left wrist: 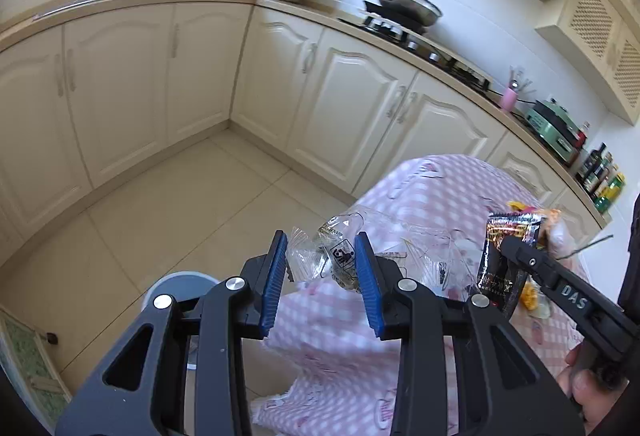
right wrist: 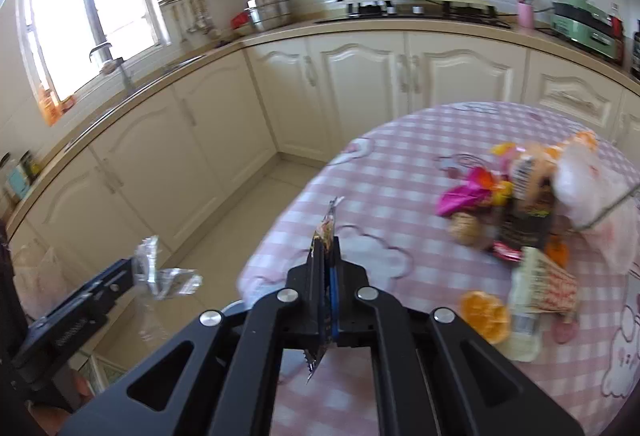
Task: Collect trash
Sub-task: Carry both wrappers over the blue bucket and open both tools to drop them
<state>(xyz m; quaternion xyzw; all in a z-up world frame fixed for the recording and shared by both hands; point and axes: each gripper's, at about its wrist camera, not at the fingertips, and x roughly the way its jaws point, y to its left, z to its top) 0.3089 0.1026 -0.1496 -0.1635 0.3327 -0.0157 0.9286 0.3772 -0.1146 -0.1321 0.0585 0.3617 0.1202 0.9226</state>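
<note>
Two wrappers held over the worktop edge

A dark wrapper (right wrist: 323, 236) is clamped edge-on between the clenched fingers of the right gripper (right wrist: 326, 260), above the pink-checked worktop (right wrist: 384, 172). A clear wrapper (left wrist: 340, 256) lies between the spread fingers of the left gripper (left wrist: 322, 276); whether it is gripped cannot be told. A trash pile (right wrist: 520, 212) rests further along the worktop. A bin (left wrist: 180, 288) is seen on the floor (left wrist: 180, 196) below.

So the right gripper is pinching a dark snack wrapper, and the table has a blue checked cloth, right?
Not quite: the cloth is pink and white checked, not blue, as the right wrist view shows. The rest holds: the right gripper is shut on a dark snack wrapper, seen edge-on between its fingers.
</note>
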